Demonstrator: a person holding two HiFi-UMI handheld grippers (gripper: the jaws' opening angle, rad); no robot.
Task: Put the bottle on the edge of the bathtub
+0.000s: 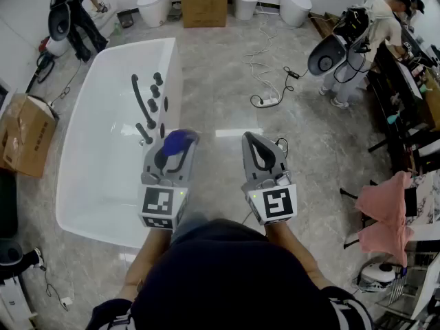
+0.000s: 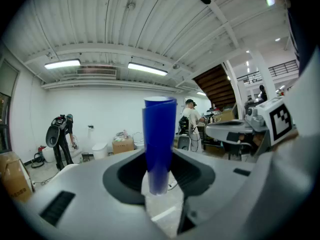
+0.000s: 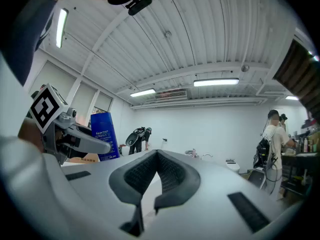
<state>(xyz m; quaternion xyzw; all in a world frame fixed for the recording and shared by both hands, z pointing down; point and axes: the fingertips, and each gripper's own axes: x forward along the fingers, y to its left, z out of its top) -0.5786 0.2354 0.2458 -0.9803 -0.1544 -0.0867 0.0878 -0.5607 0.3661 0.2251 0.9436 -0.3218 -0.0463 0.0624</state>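
A blue bottle (image 1: 177, 140) stands upright between the jaws of my left gripper (image 1: 173, 154), which is shut on it. The left gripper view shows the bottle (image 2: 160, 134) clamped by the dark pads (image 2: 192, 171), with its top above them. From the head view, this gripper hovers over the near right rim of the white bathtub (image 1: 173, 60). My right gripper (image 1: 254, 143) is held beside it over the floor, shut, with nothing between its jaws. In the right gripper view the bottle (image 3: 103, 134) shows at the left and the gripper's (image 3: 157, 153) pads meet at their tips.
Black tap fittings (image 1: 148, 102) sit along the tub's right rim. A cardboard box (image 1: 27, 133) lies left of the tub and another (image 1: 205, 2) stands at the back among toilets (image 1: 152, 4). Cables (image 1: 269, 81) cross the floor. People (image 1: 357, 47) stand at the right and back left.
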